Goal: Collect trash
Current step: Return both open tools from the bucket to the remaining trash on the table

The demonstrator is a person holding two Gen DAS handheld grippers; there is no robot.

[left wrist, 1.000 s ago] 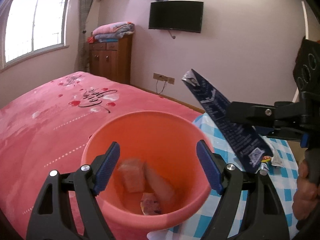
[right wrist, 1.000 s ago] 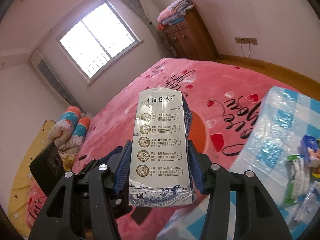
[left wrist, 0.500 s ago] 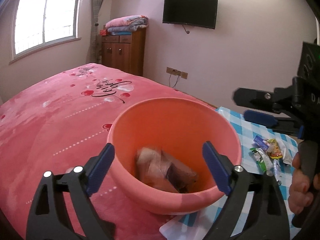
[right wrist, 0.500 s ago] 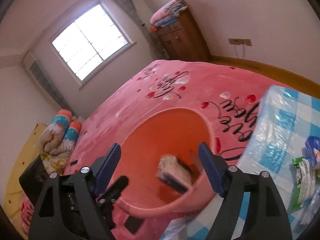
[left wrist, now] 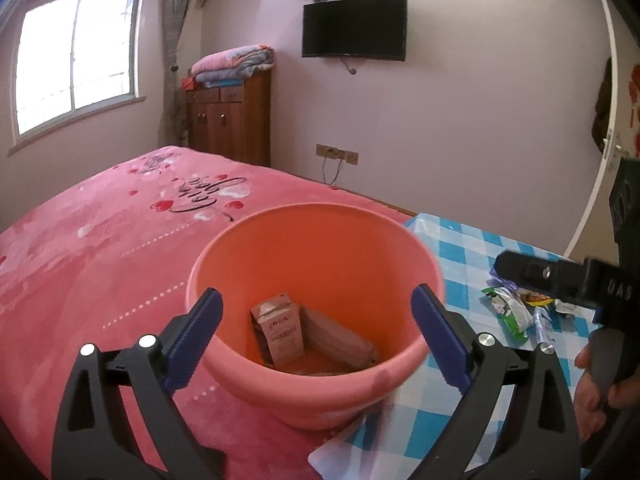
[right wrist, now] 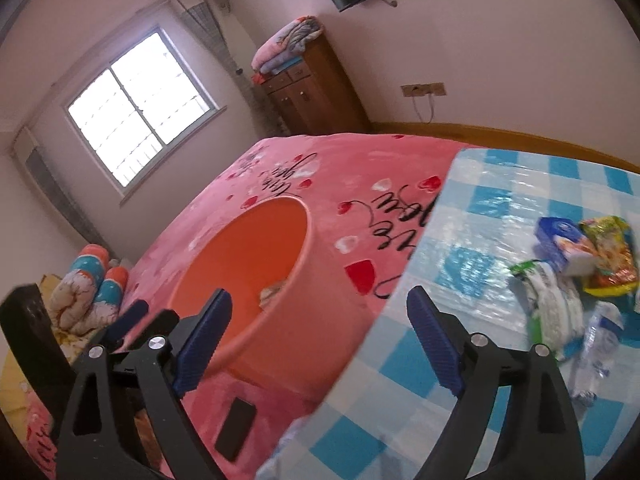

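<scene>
Left wrist view: bucket [left wrist: 316, 376] between left hand-held gripper [left wrist: 318, 340] jaws — spread, empty

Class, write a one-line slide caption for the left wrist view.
Open left gripper faces an orange bucket holding cartons on a pink bed; wrappers wait on the checked cloth.

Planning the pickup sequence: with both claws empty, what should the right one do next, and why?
Probably swing the right claw toward the wrapper pile on the checked cloth: it is open and empty, cartons already lie in the orange bucket, and the wrappers remain outside.
</scene>
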